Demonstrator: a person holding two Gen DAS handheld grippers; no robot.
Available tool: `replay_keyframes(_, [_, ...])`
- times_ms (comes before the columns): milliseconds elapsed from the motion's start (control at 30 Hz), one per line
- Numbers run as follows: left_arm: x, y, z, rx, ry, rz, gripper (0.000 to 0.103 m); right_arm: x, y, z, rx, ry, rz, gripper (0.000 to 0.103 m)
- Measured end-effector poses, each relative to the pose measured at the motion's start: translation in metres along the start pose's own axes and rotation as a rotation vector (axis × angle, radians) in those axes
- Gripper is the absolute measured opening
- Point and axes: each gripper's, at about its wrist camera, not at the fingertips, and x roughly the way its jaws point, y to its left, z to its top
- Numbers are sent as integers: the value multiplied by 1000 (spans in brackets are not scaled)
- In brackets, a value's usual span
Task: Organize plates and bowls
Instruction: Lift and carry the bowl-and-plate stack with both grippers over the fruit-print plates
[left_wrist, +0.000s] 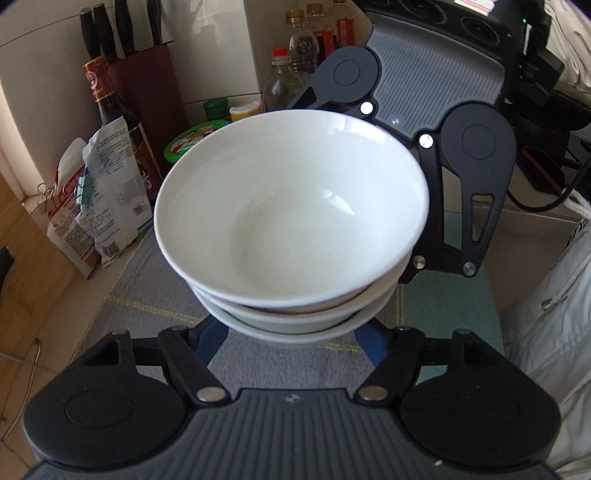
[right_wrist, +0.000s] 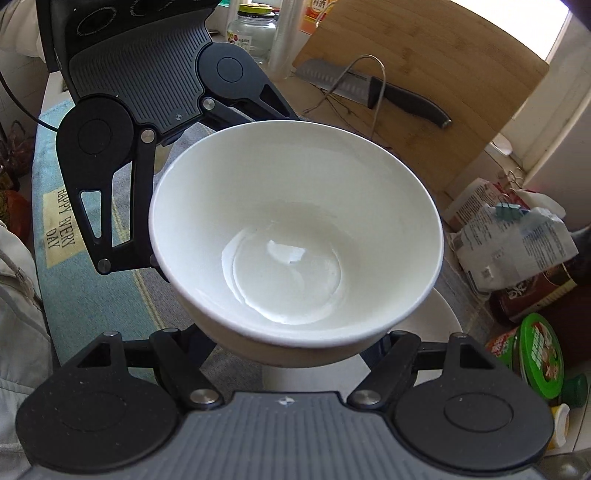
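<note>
A stack of three white bowls (left_wrist: 291, 221) fills the left wrist view; the same stack fills the right wrist view (right_wrist: 295, 236). Both grippers hold the stack from opposite sides, above a grey-blue cloth (left_wrist: 147, 302). My left gripper (left_wrist: 291, 343) reaches under the stack's near side with its blue fingers (left_wrist: 210, 343) spread around the lowest bowl. My right gripper (right_wrist: 288, 350) is at the opposite side, fingertips hidden under the bowls. A white plate (right_wrist: 439, 321) lies on the cloth beneath and to the right of the stack in the right wrist view.
Along the wall stand a knife block (left_wrist: 147, 85), bottles (left_wrist: 280, 85), a clipped flour bag (left_wrist: 107, 195) and a green-lidded tub (left_wrist: 192, 142). A cutting board (right_wrist: 443, 92) with a knife (right_wrist: 369, 88) leans behind. A cloth label (right_wrist: 61, 225) reads "HAPPY WERY DAY".
</note>
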Motion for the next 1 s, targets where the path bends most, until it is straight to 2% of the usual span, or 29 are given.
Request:
replay_keyframes(200, [24,3,20,20,-13,-9,75,-5,-20,-22,6,15,-42,81])
replay_keyframes(333, [40,8,29,22,-13,-17,75,1,-35,-30,27,24,-38,81])
replay_keyframes(1000, [76,24,37,-20,31,-36,75,20,-65,-52,85,48,-9,81])
